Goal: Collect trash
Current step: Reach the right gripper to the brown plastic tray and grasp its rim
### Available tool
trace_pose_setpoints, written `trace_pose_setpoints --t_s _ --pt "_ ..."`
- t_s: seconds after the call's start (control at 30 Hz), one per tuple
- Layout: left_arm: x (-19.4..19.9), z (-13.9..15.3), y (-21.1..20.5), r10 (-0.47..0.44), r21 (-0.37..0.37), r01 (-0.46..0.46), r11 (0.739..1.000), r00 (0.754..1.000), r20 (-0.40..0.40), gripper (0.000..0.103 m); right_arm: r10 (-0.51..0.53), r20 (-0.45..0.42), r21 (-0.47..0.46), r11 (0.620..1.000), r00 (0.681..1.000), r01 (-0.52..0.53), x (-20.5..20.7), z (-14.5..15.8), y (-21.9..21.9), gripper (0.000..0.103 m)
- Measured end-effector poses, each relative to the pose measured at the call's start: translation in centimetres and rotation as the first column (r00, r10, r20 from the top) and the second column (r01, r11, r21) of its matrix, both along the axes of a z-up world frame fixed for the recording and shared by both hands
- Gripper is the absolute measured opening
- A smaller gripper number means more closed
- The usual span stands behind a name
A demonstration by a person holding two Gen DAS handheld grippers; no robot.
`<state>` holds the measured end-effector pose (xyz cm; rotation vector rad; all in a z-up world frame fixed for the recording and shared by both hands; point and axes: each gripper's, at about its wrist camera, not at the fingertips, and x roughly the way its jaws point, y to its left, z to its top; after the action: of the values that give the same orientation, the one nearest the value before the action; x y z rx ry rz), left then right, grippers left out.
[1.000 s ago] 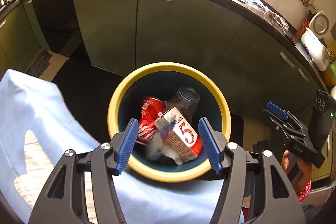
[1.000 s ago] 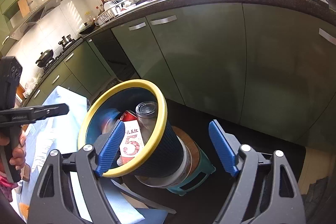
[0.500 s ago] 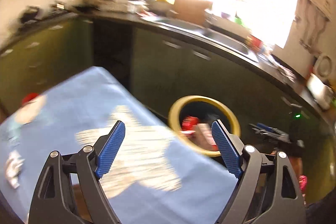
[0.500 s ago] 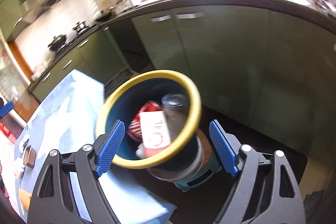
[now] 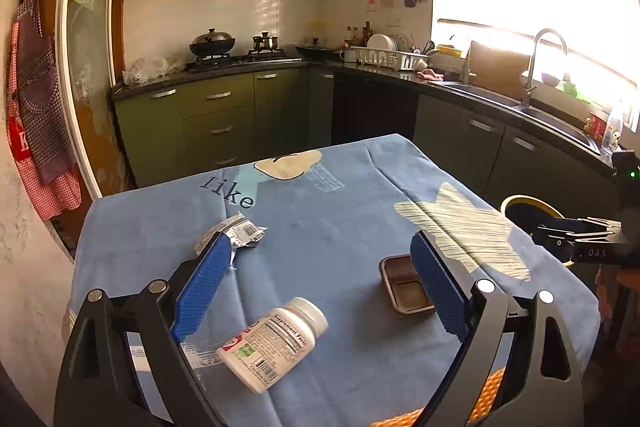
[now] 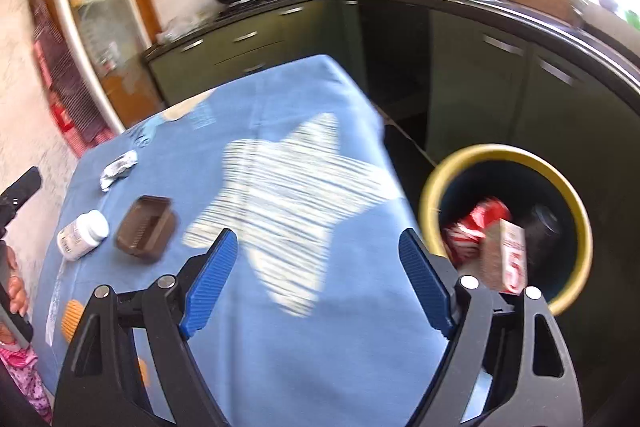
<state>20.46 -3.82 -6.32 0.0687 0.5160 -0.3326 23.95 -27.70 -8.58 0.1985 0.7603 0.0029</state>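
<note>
On the blue-clothed table [image 5: 340, 227] lie three pieces of trash: a white pill bottle [image 5: 274, 343] on its side, a brown plastic tray [image 5: 402, 287] and a crumpled silver wrapper [image 5: 236, 235], well apart from one another. The yellow-rimmed bin [image 6: 508, 223] stands off the table's right edge, holding a red can [image 6: 480, 223] and a carton [image 6: 506, 257] marked "5". The left claw [image 5: 316, 287] tilts down over the table, jaws opening with nothing between them. The right claw [image 6: 316, 279] stands apart, empty. The cloth reads "like".
</note>
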Motion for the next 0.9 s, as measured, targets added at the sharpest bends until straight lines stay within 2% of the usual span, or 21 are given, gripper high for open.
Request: trace_pose_setpoints --t_s 0.1,0.17,0.37,0.47,0.7,0.9 --pt "0.2 -0.8 0.9 0.009 -0.005 -0.009 1.0 1.0 0.003 0.09 0.056 -0.013 -0.003 0.998 0.998 -0.056 1.9 0.2 3.8 0.072" --pt "0.3 -1.2 1.4 0.015 -0.024 -0.015 1.0 1.0 -0.006 0.09 0.085 -0.039 -0.012 0.996 0.996 -0.086 3.1 -0.1 5.8 0.063" --pt "0.6 -2.6 1.7 0.006 -0.074 -0.01 0.997 0.999 -0.054 0.091 0.129 -0.101 -0.032 0.991 0.987 -0.133 5.8 -1.4 9.8 0.047" --pt "0.7 -3.2 1.9 0.007 -0.085 -0.014 0.996 0.996 -0.084 0.091 0.133 -0.131 -0.044 0.989 0.982 -0.139 6.8 -2.1 10.7 0.043" --pt "0.3 -3.2 1.8 0.014 -0.086 -0.02 0.996 0.997 -0.074 0.091 0.149 -0.188 -0.066 0.984 0.971 -0.164 7.9 -3.8 12.1 0.034" --pt "0.2 -3.3 1.6 0.014 -0.086 -0.02 0.996 0.997 -0.075 0.091 0.142 -0.199 -0.08 0.984 0.97 -0.16 8.1 -4.2 12.0 0.02"
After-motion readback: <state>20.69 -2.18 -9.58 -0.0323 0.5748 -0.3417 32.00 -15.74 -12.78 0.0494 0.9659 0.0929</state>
